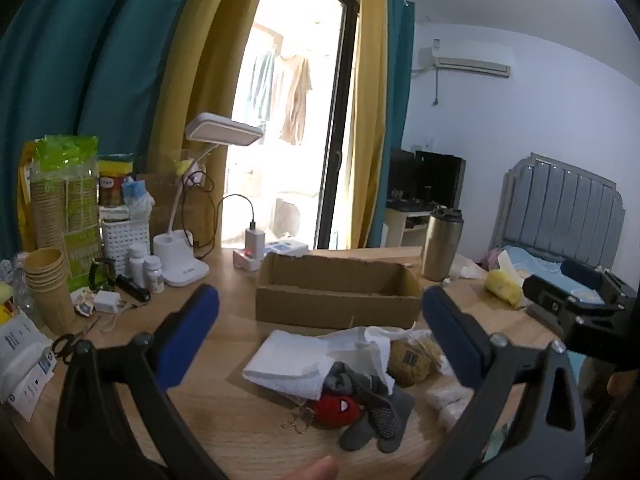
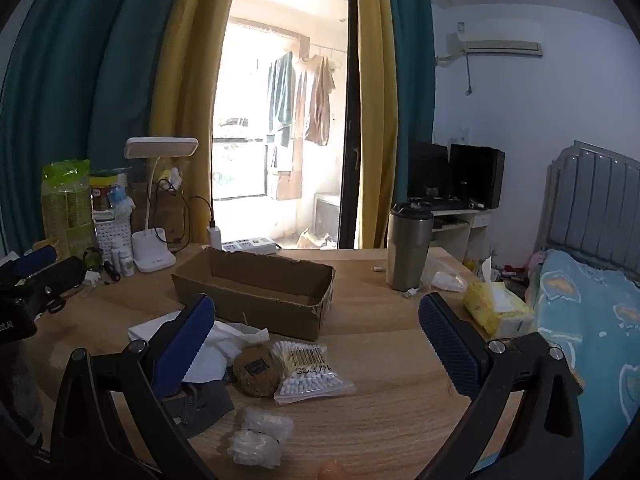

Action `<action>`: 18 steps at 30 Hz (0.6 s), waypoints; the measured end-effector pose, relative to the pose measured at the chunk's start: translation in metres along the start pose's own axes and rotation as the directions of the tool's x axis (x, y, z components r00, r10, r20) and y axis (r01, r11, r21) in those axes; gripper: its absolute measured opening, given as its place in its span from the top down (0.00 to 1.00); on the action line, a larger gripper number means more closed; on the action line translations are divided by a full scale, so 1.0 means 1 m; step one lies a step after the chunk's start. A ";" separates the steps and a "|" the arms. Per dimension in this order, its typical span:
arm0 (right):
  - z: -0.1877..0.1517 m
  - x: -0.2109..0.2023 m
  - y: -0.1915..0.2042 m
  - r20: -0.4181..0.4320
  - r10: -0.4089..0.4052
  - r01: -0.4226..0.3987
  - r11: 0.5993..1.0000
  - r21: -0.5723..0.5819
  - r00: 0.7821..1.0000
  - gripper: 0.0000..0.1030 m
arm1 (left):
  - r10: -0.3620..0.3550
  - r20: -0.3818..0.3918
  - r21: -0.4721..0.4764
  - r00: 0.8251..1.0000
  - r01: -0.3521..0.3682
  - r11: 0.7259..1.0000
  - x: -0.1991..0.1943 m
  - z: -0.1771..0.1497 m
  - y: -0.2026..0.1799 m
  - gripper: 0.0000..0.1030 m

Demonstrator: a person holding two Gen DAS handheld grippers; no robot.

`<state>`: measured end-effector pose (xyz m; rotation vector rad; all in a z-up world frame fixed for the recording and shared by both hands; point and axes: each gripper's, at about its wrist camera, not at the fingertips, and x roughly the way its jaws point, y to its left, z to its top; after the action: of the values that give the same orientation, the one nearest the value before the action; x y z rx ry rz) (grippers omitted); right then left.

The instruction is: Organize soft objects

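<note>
Nothing sorted: cardboard box [image 1: 336,292] beyond both jaws empty, soft pile [image 1: 352,384] between them; both jaws open.

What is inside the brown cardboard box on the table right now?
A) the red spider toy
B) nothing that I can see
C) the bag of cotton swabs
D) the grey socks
B: the cardboard box shows only bare inner walls, while the red spider toy, grey socks and bag of cotton swabs all lie on the table in front of it.
</note>
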<state>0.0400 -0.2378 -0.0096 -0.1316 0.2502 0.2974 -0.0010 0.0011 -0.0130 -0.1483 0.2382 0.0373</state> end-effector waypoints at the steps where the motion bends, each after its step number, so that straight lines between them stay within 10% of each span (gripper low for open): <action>1: 0.000 -0.001 0.000 0.002 0.002 -0.002 1.000 -0.001 1.000 0.00 | -0.002 -0.001 0.001 1.000 0.002 1.000 0.000 -0.001 -0.001 0.01; 18: -0.002 -0.002 0.005 0.006 0.017 -0.017 1.000 -0.011 1.000 0.00 | 0.012 -0.002 0.011 1.000 -0.012 1.000 0.002 -0.002 -0.004 0.01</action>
<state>0.0359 -0.2337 -0.0113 -0.1390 0.2437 0.3157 0.0010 -0.0034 -0.0145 -0.1364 0.2411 0.0475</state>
